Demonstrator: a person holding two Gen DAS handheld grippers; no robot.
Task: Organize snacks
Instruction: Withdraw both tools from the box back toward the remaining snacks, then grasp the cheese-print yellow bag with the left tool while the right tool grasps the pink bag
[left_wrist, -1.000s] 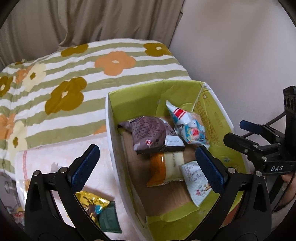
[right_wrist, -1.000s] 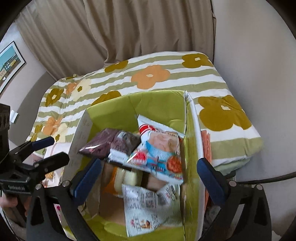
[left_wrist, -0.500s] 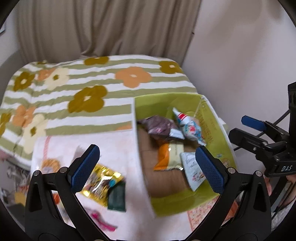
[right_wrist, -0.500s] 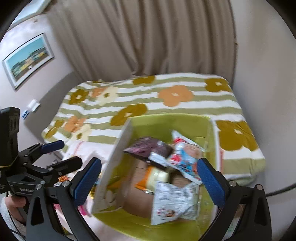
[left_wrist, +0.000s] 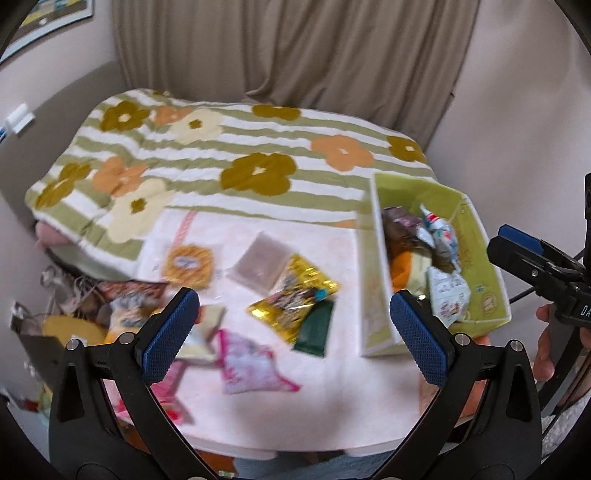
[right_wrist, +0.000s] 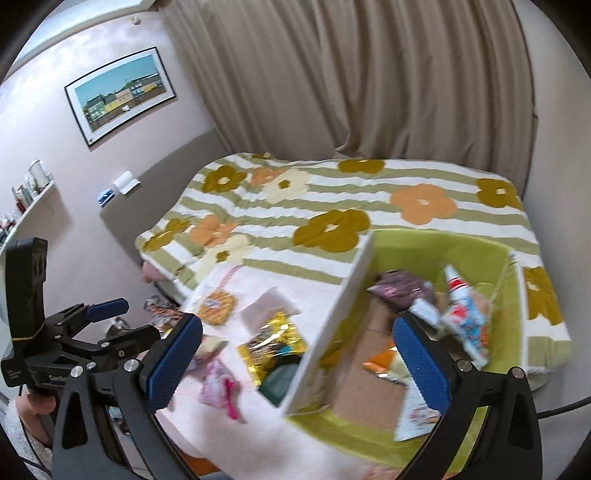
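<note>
A green cardboard box (left_wrist: 491, 273) (right_wrist: 476, 243) stands at the right of a pale pink table (left_wrist: 332, 398) and holds several snack packs. Loose snacks lie on the table left of it: a gold pack (left_wrist: 293, 301) (right_wrist: 273, 343), a dark green pack (left_wrist: 314, 328), a pink pack (left_wrist: 251, 365) (right_wrist: 216, 384), a grey pouch (left_wrist: 260, 264) and a round orange pack (left_wrist: 188, 264) (right_wrist: 218, 308). My left gripper (left_wrist: 295, 332) is open and empty, above the loose snacks. My right gripper (right_wrist: 295, 365) is open and empty, over the box's left wall.
A bed with a green-striped flowered cover (left_wrist: 221, 155) (right_wrist: 351, 206) lies behind the table. More packs and bags (left_wrist: 110, 302) pile at the table's left edge. A curtain (right_wrist: 369, 81) and wall close the back; a shelf (right_wrist: 26, 206) is at far left.
Both grippers have pulled back and up from the box. The left view has swung left, bringing the loose snacks on the table into sight. Both stay open.
</note>
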